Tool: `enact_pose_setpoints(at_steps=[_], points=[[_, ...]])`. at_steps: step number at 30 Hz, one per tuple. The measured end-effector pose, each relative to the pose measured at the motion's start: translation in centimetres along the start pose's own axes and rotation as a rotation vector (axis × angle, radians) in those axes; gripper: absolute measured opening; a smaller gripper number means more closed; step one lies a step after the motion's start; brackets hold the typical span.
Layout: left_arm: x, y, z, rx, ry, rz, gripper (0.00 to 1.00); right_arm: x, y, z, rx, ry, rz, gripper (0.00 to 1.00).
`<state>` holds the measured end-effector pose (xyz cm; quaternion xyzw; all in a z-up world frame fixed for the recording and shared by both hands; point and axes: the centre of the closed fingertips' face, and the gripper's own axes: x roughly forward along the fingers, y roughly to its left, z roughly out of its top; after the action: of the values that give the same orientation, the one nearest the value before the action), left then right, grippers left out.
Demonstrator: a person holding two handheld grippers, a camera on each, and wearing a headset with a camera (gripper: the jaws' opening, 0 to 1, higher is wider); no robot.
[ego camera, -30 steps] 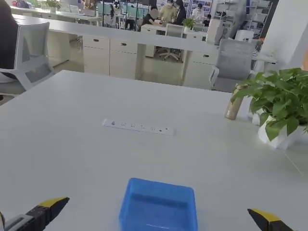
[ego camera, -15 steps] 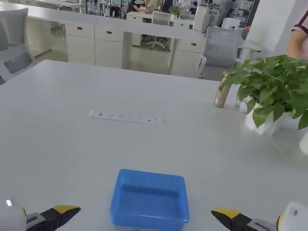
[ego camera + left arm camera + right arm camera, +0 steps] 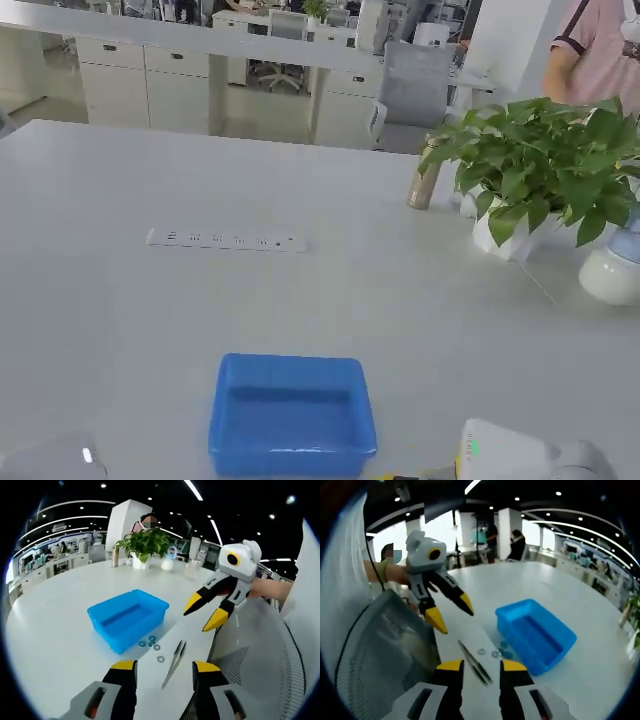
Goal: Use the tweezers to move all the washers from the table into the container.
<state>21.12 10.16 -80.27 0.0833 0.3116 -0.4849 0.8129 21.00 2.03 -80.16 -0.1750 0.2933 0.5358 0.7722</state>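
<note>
Tweezers (image 3: 175, 657): flat on table (image 3: 60, 645), unheld, ahead of left gripper (image 3: 165, 666), in line with its gap; jaws well parted, empty. Right gripper (image 3: 197, 620): hovers beyond, jaws likewise apart, nothing held. Washers (image 3: 151, 644): at least four, loose cluster between tweezers and container (image 3: 140, 630), just beside both. Step, as judged: take up tweezers. Grip both legs mid-length, tips toward washers, leaving them free to pinch. Room: table edge just beside tweezers, chair (image 3: 250, 655) past it; bare tabletop elsewhere; plant (image 3: 145, 542) well apart.
</note>
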Motion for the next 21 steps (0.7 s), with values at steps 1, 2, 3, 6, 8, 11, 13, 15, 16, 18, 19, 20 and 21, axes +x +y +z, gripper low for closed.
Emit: enact_pose_setpoints(at_steps=[1, 2, 3, 6, 8, 11, 13, 15, 16, 18, 19, 20, 21], points=[[0.2, 0.0, -0.4, 0.01, 0.019, -0.009, 0.38, 0.2, 0.0, -0.2, -0.01, 0.022, 0.006, 0.24], [0.4, 0.1, -0.7, 0.015, 0.032, -0.01, 0.37, 0.6, -0.1, -0.5, -0.032, 0.045, 0.013, 0.24], [0.5, 0.0, -0.9, 0.025, 0.048, -0.017, 0.36, 0.9, -0.1, -0.6, -0.038, 0.057, 0.019, 0.24], [0.8, 0.0, -1.8, 0.075, 0.098, -0.026, 0.33, 1.7, -0.2, -1.2, -0.057, 0.084, 0.046, 0.23], [1.0, 0.0, -2.2, 0.099, 0.124, -0.026, 0.3, 2.0, -0.1, -1.4, -0.071, 0.102, 0.067, 0.22], [1.1, 0.0, -2.7, 0.116, 0.148, -0.034, 0.26, 2.7, -0.1, -1.8, -0.107, 0.136, 0.092, 0.21], [1.1, -0.2, -2.7, 0.117, 0.155, -0.04, 0.2, 3.1, 0.1, -2.2, -0.134, 0.161, 0.11, 0.2], [1.3, -0.2, -2.9, 0.127, 0.171, -0.049, 0.17, 3.4, 0.1, -2.6, -0.15, 0.187, 0.124, 0.19], [1.3, -0.2, -3.1, 0.136, 0.183, -0.049, 0.17, 3.6, 0.1, -3.0, -0.166, 0.207, 0.13, 0.19], [1.5, -0.1, -3.5, 0.159, 0.212, -0.046, 0.17, 3.9, 0.2, -3.2, -0.183, 0.216, 0.14, 0.18], [1.5, 0.0, -3.8, 0.172, 0.227, -0.045, 0.16, 4.0, 0.3, -3.2, -0.185, 0.216, 0.146, 0.17], [1.6, 0.0, -3.9, 0.177, 0.233, -0.046, 0.16, 4.2, 0.4, -3.2, -0.189, 0.218, 0.154, 0.17], [1.7, 0.1, -4.1, 0.172, 0.246, -0.041, 0.15, 4.3, 0.5, -3.3, -0.194, 0.221, 0.159, 0.16]])
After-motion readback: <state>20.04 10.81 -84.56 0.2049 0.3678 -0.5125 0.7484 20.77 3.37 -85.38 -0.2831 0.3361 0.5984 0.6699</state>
